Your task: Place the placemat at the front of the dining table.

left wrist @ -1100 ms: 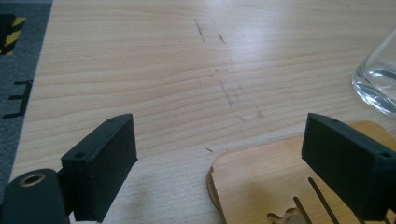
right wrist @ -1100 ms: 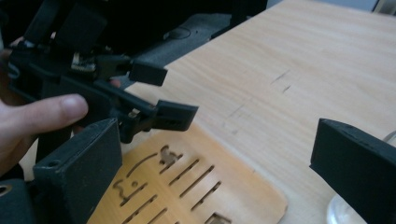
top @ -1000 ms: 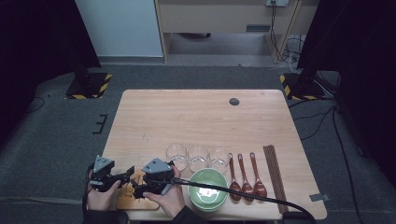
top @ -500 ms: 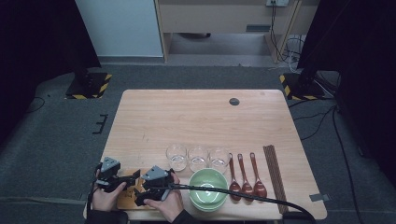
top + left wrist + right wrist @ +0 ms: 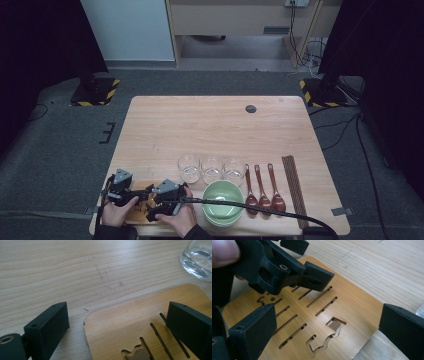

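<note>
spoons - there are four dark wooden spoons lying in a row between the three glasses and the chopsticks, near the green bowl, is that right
Not quite: the high view shows three spoons, not four. The rest holds. They lie side by side between the three glasses and the chopsticks, just right of the green bowl.

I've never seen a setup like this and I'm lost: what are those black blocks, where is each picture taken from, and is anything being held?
A person holds a hand tool with two black jaws in each hand: the left gripper and right gripper. One camera looks down from above; the other two ride on the grippers, looking along their jaws. On the table lie a slotted wooden board, three glasses, a green bowl, three spoons and chopsticks. Both grippers stand open over the board; nothing is held.
</note>
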Available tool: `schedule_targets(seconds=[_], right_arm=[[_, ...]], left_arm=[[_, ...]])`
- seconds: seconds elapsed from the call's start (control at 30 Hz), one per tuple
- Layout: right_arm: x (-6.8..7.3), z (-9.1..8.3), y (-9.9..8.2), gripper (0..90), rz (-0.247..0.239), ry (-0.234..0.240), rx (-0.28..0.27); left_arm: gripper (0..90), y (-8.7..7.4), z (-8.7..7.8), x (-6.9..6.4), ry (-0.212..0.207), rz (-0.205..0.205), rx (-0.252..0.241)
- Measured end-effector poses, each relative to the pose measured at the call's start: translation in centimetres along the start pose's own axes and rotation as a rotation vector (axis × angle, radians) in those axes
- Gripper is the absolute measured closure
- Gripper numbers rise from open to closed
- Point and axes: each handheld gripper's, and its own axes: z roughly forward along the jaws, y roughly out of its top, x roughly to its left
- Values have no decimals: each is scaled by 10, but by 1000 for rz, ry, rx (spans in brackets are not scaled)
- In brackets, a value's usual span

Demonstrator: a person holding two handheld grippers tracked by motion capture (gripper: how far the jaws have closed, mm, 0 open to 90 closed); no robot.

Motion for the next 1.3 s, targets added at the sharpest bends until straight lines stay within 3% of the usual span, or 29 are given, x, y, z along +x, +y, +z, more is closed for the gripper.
schedule_targets(seconds=[0.57,1.17,1.3], right_arm=[[-4,11,-5,18,11,-41,30],[-13,27,2,6,107,-75,22],[-14,29,4,5,109,-76,23]], left_arm=[[18,0,5,-1,2,-3,7],[25,7,12,6,3,-3,-1],[25,9,14,8,4,-6,-2]])
